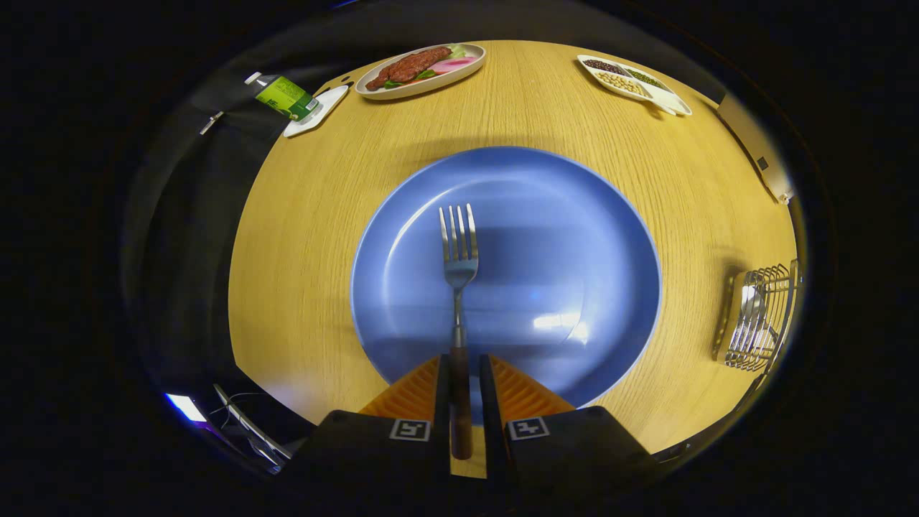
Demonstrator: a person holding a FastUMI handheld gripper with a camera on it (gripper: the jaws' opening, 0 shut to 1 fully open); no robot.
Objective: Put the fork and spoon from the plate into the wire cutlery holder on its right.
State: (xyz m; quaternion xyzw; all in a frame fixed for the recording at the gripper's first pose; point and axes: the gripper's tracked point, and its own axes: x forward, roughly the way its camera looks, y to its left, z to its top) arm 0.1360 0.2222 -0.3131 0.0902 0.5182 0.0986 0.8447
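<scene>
The jaws (464,373) are closed narrowly on the fork (458,287) handle, tines pointing out over the blue plate (574,237) at frame centre. The wire holder (757,319) sits at right (something shiny already inside); best carry the fork level, then tip it in.

Plate (546,215): solid blue, with pale glare patches. Fork (458,258): silver metal head and neck, dark reddish-brown handle. Surface (309,237): light yellow-tan wood with fine parallel grain. Wire cutlery holder (757,319): silver, holding a shiny silver spoon (750,305). Oval dish (420,72): cream, carrying brown, green and pink food. Divided dish (635,82): white, with dark, tan and greenish contents. Bottle (287,97): green label.
</scene>
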